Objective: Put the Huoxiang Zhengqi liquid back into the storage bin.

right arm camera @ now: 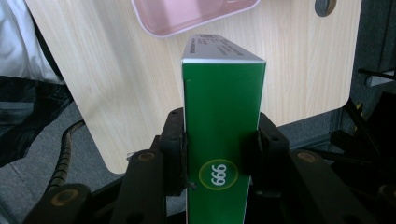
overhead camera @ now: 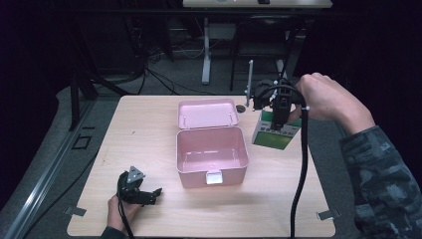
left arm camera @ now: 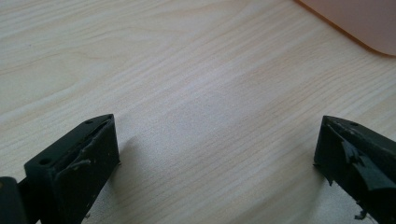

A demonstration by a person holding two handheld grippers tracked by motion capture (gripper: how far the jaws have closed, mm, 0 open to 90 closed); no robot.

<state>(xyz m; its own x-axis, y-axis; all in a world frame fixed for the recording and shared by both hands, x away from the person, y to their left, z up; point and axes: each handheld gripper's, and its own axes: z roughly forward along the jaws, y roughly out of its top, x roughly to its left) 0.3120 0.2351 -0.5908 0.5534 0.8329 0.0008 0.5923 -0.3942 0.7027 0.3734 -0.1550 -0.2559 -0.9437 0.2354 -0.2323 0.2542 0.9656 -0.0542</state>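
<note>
A green and white carton (overhead camera: 271,133) hangs above the table's right side, just right of the open pink box (overhead camera: 211,155). My right gripper (overhead camera: 279,119) is shut on it from above. In the right gripper view the carton (right arm camera: 223,100) sits clamped upright between the two jaws of my right gripper (right arm camera: 219,137), showing a "999" mark. The pink box has its lid (overhead camera: 206,113) folded back flat and its inside is bare. My left gripper (overhead camera: 155,193) rests low at the table's front left, open. Its jaws stand wide apart over bare wood in the left gripper view, my left gripper (left arm camera: 217,144) holding nothing.
The wooden table (overhead camera: 144,124) has rounded corners and a dark round grommet (overhead camera: 241,108) behind the lid. A corner of the pink box (left arm camera: 359,23) shows at the top right of the left gripper view. Desk legs and cables stand on the floor beyond the far edge.
</note>
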